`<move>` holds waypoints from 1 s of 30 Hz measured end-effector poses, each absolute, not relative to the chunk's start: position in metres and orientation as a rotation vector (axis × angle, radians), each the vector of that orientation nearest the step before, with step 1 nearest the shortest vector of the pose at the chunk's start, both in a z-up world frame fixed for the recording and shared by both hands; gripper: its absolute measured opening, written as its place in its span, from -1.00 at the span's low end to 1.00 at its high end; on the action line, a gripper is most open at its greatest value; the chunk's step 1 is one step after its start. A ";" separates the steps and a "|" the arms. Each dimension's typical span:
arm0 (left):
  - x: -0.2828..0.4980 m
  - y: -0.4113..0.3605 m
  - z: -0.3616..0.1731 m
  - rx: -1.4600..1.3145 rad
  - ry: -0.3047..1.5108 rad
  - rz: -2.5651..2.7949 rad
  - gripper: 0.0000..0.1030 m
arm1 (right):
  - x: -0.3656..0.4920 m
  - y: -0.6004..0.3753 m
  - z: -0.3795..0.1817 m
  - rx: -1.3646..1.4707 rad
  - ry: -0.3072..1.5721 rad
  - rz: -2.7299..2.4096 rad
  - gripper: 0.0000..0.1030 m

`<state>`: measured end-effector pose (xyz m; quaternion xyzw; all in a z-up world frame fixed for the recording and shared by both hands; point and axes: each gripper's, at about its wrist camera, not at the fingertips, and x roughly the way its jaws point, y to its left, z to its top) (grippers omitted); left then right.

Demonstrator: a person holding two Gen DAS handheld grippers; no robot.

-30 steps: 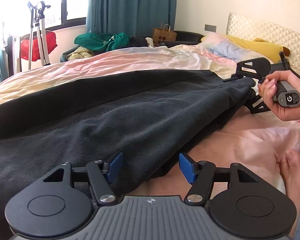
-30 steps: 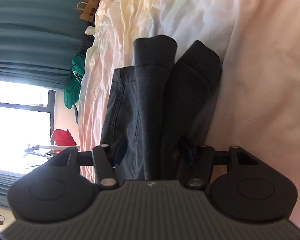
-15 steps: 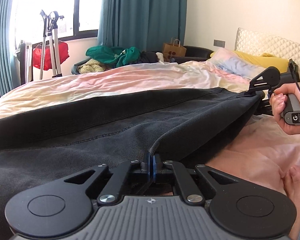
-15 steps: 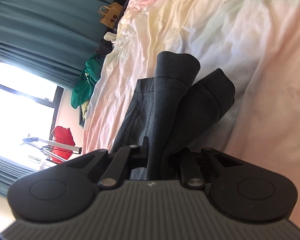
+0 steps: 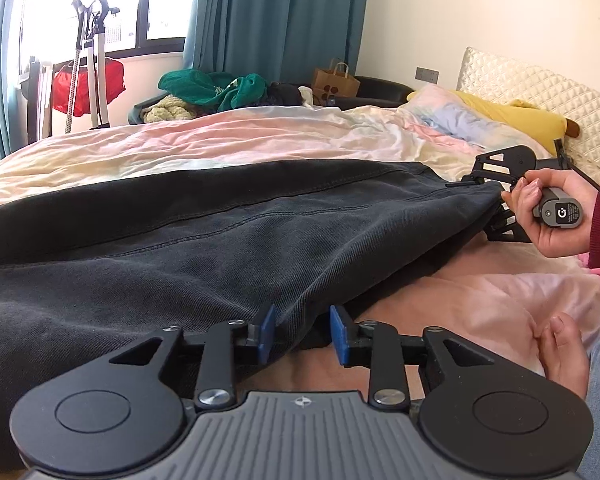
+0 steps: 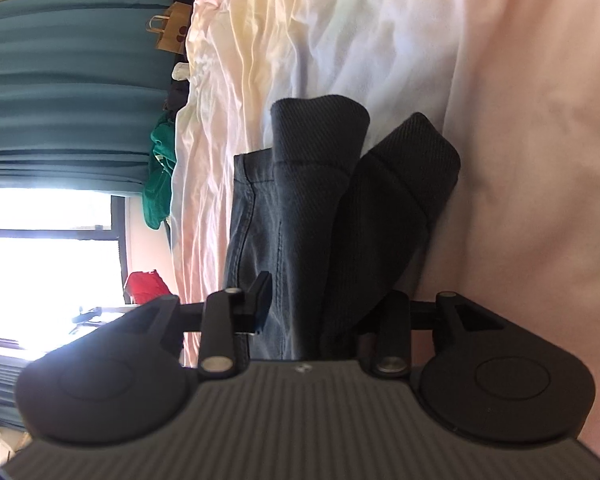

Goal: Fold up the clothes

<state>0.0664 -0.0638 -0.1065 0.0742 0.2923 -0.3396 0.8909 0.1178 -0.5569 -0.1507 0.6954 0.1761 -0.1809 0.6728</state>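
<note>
Dark grey jeans [image 5: 228, 240] lie spread across the pastel bedspread [image 5: 220, 140]. My left gripper [image 5: 302, 334] is open, its blue pads on either side of the jeans' near edge, not clamping it. My right gripper [image 5: 496, 204] shows at the right in the left wrist view, at the jeans' far corner. In the right wrist view the right gripper [image 6: 328, 308] is open with the jeans' bunched fabric [image 6: 332, 208] between its fingers; two rolled ends stick out ahead. The right pad is hidden by cloth.
Pillows [image 5: 500, 120] and a quilted headboard [image 5: 540, 92] lie at the right. A pile of green clothes [image 5: 216, 88], a paper bag [image 5: 336, 80], teal curtains and a red bag [image 5: 88, 88] by the window stand beyond the bed. A bare hand [image 5: 560, 348] rests at lower right.
Both grippers closed on the jeans half a second ago and have opened again now. The jeans' near edge has dropped back down onto the bed.
</note>
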 end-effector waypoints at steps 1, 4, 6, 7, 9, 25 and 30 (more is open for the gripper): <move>0.065 -0.062 -0.106 0.147 0.608 -0.713 -0.13 | 0.119 -0.558 -0.153 1.573 0.390 -0.409 -0.18; 0.059 -0.057 -0.100 0.132 0.591 -0.736 -0.04 | 0.122 -0.560 -0.158 1.594 0.369 -0.414 -0.21; 0.056 -0.054 -0.094 0.136 0.568 -0.731 -0.04 | 0.123 -0.561 -0.161 1.605 0.352 -0.425 -0.25; 0.056 -0.050 -0.091 0.125 0.558 -0.718 0.00 | 0.124 -0.561 -0.161 1.602 0.345 -0.430 -0.25; 0.057 -0.038 -0.083 0.081 0.537 -0.690 0.12 | 0.126 -0.561 -0.155 1.541 0.352 -0.449 -0.56; 0.103 0.034 -0.069 0.021 0.552 -0.216 0.22 | 0.127 -0.568 -0.146 1.445 0.352 -0.458 -0.78; 0.114 0.038 -0.087 0.032 0.624 -0.144 0.22 | 0.127 -0.564 -0.136 1.374 0.356 -0.464 -0.78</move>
